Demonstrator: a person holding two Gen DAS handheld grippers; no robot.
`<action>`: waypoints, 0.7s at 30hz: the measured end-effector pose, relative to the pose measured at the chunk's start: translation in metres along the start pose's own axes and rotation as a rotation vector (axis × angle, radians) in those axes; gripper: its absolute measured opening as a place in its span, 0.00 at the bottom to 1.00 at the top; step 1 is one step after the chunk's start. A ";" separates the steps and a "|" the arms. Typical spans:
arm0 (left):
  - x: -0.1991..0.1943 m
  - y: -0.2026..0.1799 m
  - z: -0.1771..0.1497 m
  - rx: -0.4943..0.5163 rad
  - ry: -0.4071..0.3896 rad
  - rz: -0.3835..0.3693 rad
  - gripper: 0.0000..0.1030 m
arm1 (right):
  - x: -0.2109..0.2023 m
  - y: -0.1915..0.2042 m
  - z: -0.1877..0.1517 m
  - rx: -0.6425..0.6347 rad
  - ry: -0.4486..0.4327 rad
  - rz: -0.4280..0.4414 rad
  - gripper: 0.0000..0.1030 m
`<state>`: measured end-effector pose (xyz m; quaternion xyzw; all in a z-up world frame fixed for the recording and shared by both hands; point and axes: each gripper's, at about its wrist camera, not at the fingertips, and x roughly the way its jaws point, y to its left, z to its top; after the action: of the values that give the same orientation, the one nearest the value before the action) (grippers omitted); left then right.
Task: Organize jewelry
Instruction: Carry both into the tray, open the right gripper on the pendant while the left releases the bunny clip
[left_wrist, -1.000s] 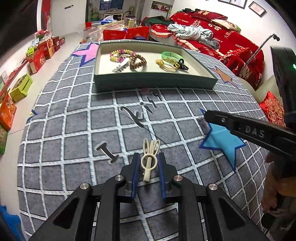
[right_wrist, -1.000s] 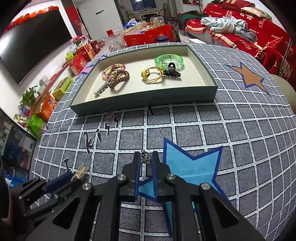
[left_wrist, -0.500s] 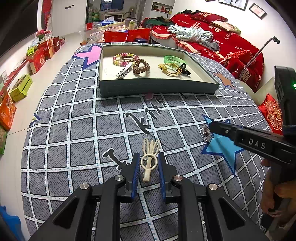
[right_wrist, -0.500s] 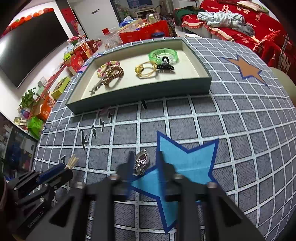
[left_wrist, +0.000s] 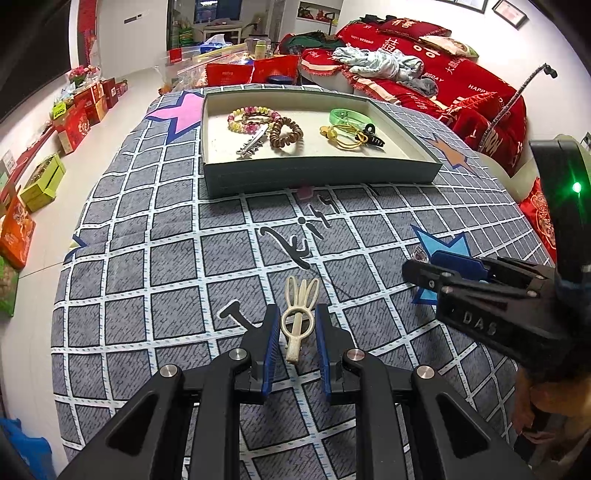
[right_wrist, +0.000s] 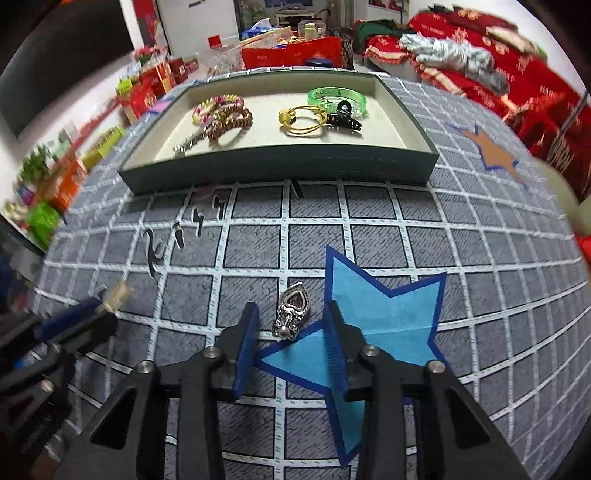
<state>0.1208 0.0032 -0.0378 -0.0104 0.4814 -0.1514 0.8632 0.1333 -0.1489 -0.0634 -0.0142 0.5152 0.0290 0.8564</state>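
Note:
A cream hair clip (left_wrist: 298, 317) lies on the grid-patterned cloth between the open jaws of my left gripper (left_wrist: 296, 325); neither pad touches it. A silver heart pendant (right_wrist: 291, 314) lies on the cloth between the open jaws of my right gripper (right_wrist: 290, 325), at the edge of a blue star patch (right_wrist: 388, 306). The green tray (left_wrist: 321, 173) at the far side holds bead bracelets (left_wrist: 251, 116), a brown coil band (left_wrist: 286, 134), a green bangle (left_wrist: 349, 117), gold rings (left_wrist: 343, 134), a black claw clip (left_wrist: 371, 136) and a silver clip (left_wrist: 253, 144).
The right gripper (left_wrist: 480, 291) shows at the right of the left wrist view; the left gripper (right_wrist: 74, 325) shows at the left of the right wrist view. Red bedding (left_wrist: 424, 66) lies beyond the tray. Boxes (left_wrist: 44, 181) stand on the floor at the left.
Both grippers have opened. The right one let go of the pendant, which now lies on the cloth. The left one's jaws have spread away from the hair clip.

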 end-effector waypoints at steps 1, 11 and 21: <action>-0.001 0.001 0.000 0.000 0.001 0.001 0.35 | -0.001 0.002 -0.001 -0.009 -0.001 0.004 0.17; -0.010 0.010 0.013 -0.004 -0.026 0.005 0.35 | -0.018 -0.011 0.002 0.061 -0.027 0.093 0.16; -0.016 0.008 0.046 0.018 -0.070 0.001 0.35 | -0.045 -0.031 0.036 0.117 -0.110 0.130 0.16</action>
<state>0.1530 0.0090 -0.0007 -0.0077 0.4494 -0.1550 0.8798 0.1463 -0.1793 -0.0069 0.0709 0.4680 0.0550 0.8792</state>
